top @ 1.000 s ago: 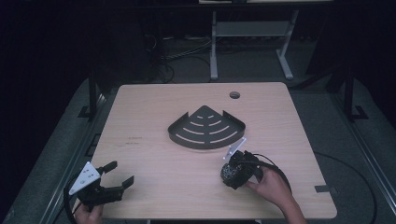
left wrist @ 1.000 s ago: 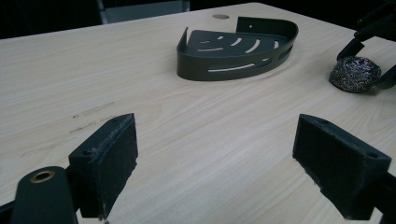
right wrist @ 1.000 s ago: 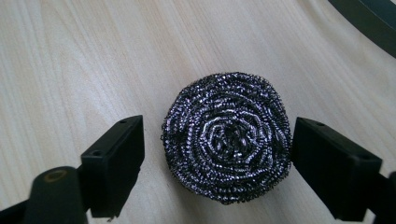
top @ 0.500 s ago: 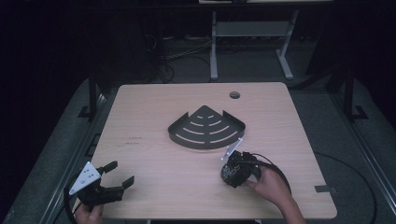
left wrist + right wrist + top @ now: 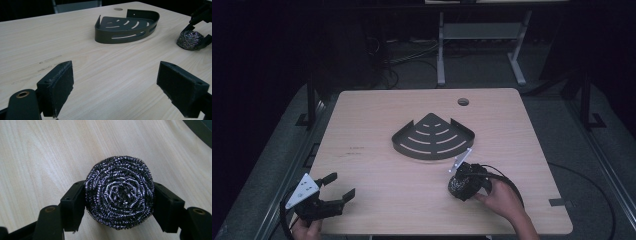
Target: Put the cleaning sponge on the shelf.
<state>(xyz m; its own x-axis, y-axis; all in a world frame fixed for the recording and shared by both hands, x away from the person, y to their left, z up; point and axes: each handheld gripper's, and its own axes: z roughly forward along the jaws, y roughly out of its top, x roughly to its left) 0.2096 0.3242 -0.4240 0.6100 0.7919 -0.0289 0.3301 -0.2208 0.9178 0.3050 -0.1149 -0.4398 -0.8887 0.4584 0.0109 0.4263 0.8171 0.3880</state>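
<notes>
— What just happened over there on the right?

— The right gripper point(image 5: 460, 186) has just been closing its jaws. Now they squeeze the scrubber point(image 5: 119, 192), that shiny wire ball, one pad on each side.

— Where is the scrubber?

— On the table point(image 5: 377, 115), down at about five o'clock from the middle. It sits just below the black corner shelf point(image 5: 433, 136), which is in the middle of the table. They are near but not touching.

— And the other one?

— The left gripper point(image 5: 339, 188) waits at about seven o'clock, near the table's edge. Its jaws stand wide open with nothing between them.

— So what comes next?

— I think the ball is caught well now, so it can be lifted. The shelf is close by at eleven o'clock from it, so maybe it goes in there.
</notes>
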